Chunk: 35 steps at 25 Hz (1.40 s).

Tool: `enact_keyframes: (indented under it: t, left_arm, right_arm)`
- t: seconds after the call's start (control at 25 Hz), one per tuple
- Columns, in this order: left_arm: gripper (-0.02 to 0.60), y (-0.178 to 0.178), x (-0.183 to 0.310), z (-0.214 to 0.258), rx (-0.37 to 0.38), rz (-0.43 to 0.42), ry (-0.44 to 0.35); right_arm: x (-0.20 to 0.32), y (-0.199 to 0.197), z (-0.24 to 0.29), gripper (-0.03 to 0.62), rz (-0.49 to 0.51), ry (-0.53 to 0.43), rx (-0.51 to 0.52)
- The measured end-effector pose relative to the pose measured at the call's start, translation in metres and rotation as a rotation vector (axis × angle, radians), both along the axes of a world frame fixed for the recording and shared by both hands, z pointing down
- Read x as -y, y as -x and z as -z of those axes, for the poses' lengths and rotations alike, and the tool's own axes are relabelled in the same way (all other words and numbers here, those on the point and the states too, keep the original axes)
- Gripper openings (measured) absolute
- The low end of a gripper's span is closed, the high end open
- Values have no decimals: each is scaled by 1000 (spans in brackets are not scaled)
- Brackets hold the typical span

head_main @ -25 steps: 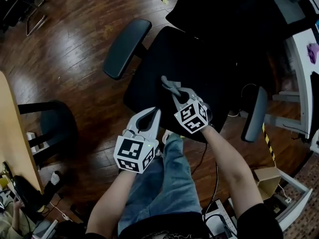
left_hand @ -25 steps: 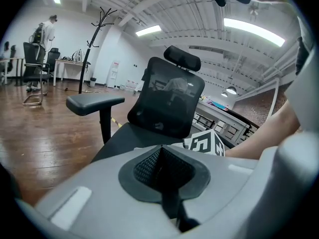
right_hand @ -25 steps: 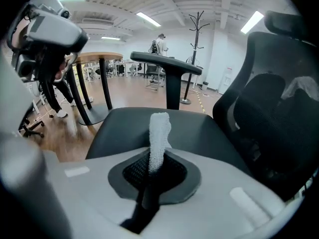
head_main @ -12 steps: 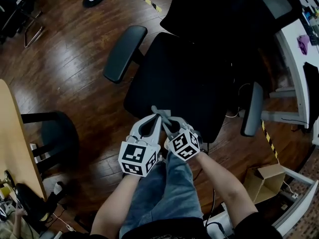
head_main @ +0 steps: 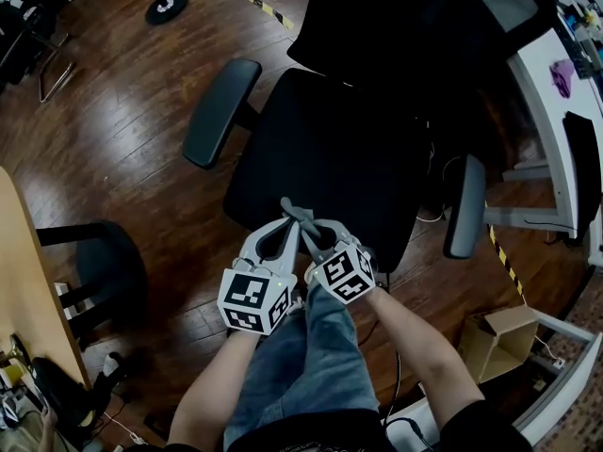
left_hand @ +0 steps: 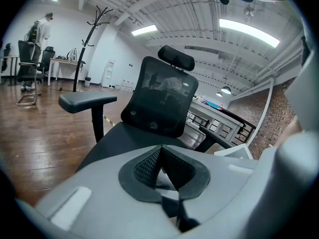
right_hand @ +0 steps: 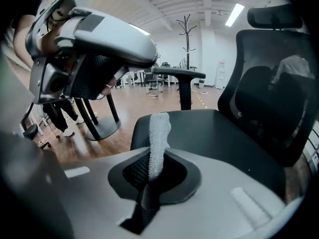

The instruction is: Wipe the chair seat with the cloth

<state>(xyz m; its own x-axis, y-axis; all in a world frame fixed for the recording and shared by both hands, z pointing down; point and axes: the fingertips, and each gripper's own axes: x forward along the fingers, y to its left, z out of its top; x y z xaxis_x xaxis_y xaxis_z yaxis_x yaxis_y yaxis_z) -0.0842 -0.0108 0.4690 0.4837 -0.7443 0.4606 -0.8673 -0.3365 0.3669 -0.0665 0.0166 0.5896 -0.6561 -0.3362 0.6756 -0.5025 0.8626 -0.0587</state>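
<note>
A black office chair stands in front of me, its seat (head_main: 330, 158) broad and dark in the head view. My right gripper (head_main: 307, 228) hovers at the seat's front edge, shut on a grey cloth (head_main: 297, 213) whose strip sticks out past the jaws. In the right gripper view the cloth (right_hand: 159, 136) stands up from the closed jaws before the seat (right_hand: 224, 133). My left gripper (head_main: 287, 226) sits right beside it, tips nearly touching, shut with nothing held. From the left gripper view (left_hand: 160, 151) I see the seat (left_hand: 124, 138) and mesh backrest (left_hand: 164, 98).
Armrests flank the seat: left (head_main: 219, 111), right (head_main: 462, 205). A black round stool (head_main: 108, 262) and a wooden tabletop edge (head_main: 24, 281) lie at the left. A cardboard box (head_main: 504, 332) and white desk (head_main: 556, 111) are at the right. A coat stand (left_hand: 92, 34) and a person (left_hand: 42, 29) are far off.
My right gripper has drawn back with the cloth from the seat's middle to its front edge, ending beside the left gripper. The left gripper barely moved.
</note>
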Motion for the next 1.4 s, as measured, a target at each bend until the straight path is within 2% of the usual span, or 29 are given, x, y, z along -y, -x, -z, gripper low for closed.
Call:
enact_keyframes:
  t: [0.36,0.6,0.96,1.16,1.4]
  left_arm:
    - [5,-38,50,5,-20,-38,-15]
    - [5,-64,93,-1,-24,-59,2]
    - [5,-97,153,-13,-20,-92,40]
    - [5,-101,171,-26,-18,-73,68]
    - [5,-102,183,-31,-21,-43,67]
  right_arm:
    - [125,-64,36,9,-140,-115,4]
    - [202,-109,33,9,-177,-155,-77]
    - [297,-163,-12,9,-246,-106,-190]
    - [330,-178,-27,9,-228,-102,-251]
    - [335,-193,-51,9,-165,-97,-343]
